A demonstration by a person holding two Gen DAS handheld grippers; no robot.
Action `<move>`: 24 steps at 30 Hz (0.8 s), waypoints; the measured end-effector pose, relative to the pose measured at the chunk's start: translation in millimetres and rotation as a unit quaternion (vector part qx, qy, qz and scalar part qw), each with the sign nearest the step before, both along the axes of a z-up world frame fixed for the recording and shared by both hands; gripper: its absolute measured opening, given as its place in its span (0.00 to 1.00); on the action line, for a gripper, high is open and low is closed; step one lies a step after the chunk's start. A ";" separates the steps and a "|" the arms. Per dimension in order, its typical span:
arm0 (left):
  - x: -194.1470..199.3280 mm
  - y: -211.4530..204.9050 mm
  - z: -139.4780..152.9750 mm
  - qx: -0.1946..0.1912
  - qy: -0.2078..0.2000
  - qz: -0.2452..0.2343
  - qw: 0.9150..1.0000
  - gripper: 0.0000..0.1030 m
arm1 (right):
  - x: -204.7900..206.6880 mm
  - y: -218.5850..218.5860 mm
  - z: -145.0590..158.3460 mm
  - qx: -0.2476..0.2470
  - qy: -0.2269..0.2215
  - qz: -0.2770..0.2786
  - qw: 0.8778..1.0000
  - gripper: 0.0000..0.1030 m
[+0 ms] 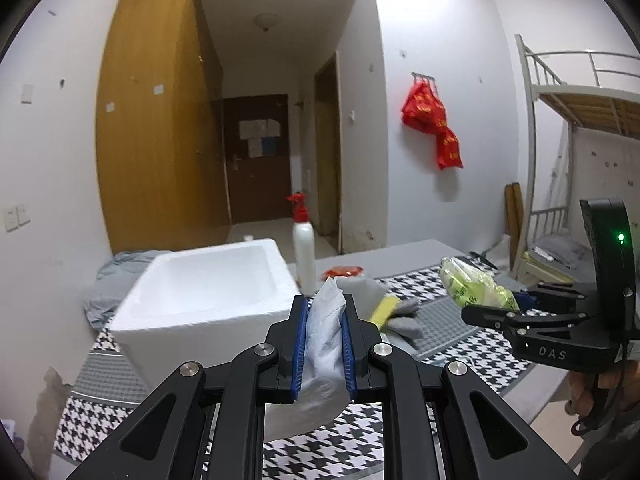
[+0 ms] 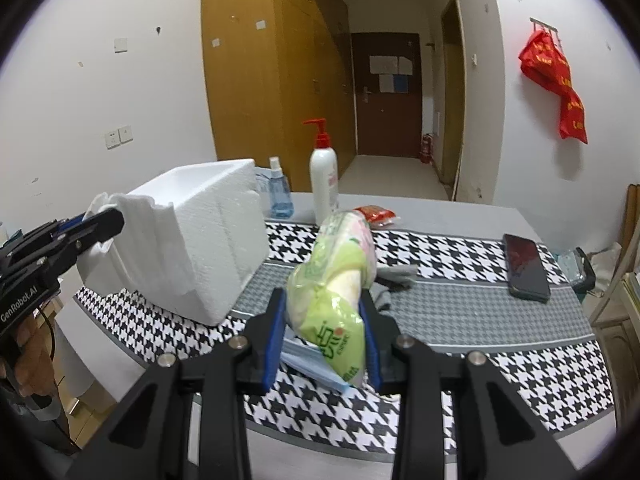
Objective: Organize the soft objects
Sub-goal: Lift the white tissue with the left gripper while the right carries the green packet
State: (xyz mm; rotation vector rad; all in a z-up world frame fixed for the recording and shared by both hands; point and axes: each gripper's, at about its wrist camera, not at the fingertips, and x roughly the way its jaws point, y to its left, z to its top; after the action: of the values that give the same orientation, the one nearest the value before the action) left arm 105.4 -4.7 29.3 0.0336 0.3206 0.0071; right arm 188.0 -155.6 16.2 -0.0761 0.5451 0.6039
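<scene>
**Left wrist view: box lies nearer my left gripper**

I hold white tissue point(image 1: 326, 332) pinched in the left gripper point(image 1: 325, 344); foam box point(image 1: 208, 292) sits just left. Right gripper point(image 2: 326, 340) clamps the green pack point(image 2: 336, 284), farther off.

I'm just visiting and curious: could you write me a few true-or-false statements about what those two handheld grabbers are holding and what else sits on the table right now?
1. The left gripper is clamped on a white crumpled cloth. True.
2. The right gripper is empty. False: it is shut on a green and white plastic pack, with a blue face mask pinched below it.
3. The white foam box stands on the black and white houndstooth tablecloth. True.
4. The white pump bottle with a red top lies on its side. False: it stands upright.
5. A dark phone lies flat on the tablecloth. True.
</scene>
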 end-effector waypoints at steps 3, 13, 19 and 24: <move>-4.7 7.3 2.0 -0.006 -0.005 0.019 1.000 0.17 | -2.8 5.7 3.8 0.002 -0.005 0.009 1.000 0.38; -17.0 30.4 3.5 -0.020 -0.009 0.061 0.998 0.17 | -11.5 26.2 16.2 0.005 -0.023 0.040 0.999 0.38; -21.7 39.4 6.8 -0.019 -0.008 0.072 0.997 0.17 | -13.9 41.6 19.8 0.007 -0.029 0.059 0.998 0.38; -28.2 39.1 9.3 -0.012 -0.016 0.077 0.997 0.17 | -14.3 50.5 22.0 0.008 -0.032 0.067 0.997 0.38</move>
State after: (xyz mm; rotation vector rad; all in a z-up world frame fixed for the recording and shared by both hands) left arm 77.2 34.4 38.7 -0.0142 0.2898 0.1557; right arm 173.7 -105.0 38.1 -0.1175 0.4759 0.7347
